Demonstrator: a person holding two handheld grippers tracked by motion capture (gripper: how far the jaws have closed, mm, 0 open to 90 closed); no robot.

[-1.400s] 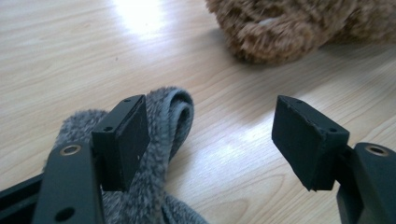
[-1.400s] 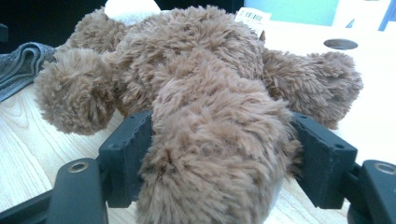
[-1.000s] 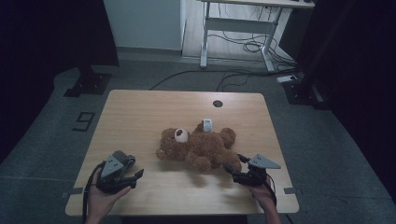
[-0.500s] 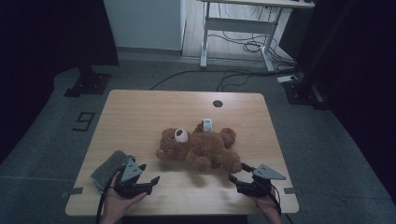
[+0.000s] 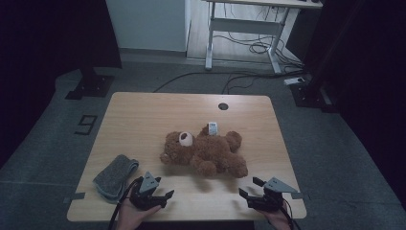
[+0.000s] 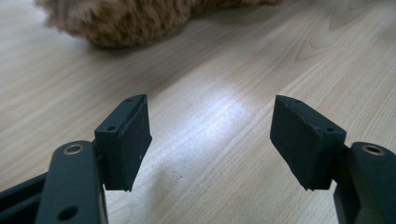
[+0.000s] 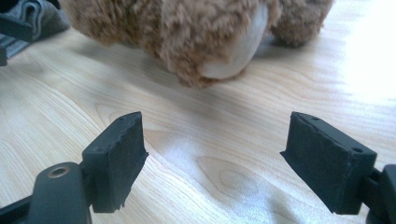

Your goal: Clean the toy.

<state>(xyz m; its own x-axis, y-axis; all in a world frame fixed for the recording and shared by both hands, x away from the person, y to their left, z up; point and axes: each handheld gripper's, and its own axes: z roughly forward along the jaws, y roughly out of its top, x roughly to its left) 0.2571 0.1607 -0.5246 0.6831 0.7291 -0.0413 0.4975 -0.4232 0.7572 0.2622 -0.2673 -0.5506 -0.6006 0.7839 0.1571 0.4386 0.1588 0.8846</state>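
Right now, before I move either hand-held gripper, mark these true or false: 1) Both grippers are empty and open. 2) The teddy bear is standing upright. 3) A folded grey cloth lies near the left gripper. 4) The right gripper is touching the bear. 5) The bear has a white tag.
1) True: the left hand-held gripper and the right hand-held gripper both stand open over bare table.
2) False: the teddy bear lies on the table.
3) True: the grey cloth lies at the table's left front corner, beside that gripper.
4) False: bare wood separates its jaws from the bear.
5) True: the white tag sticks up on its far side.
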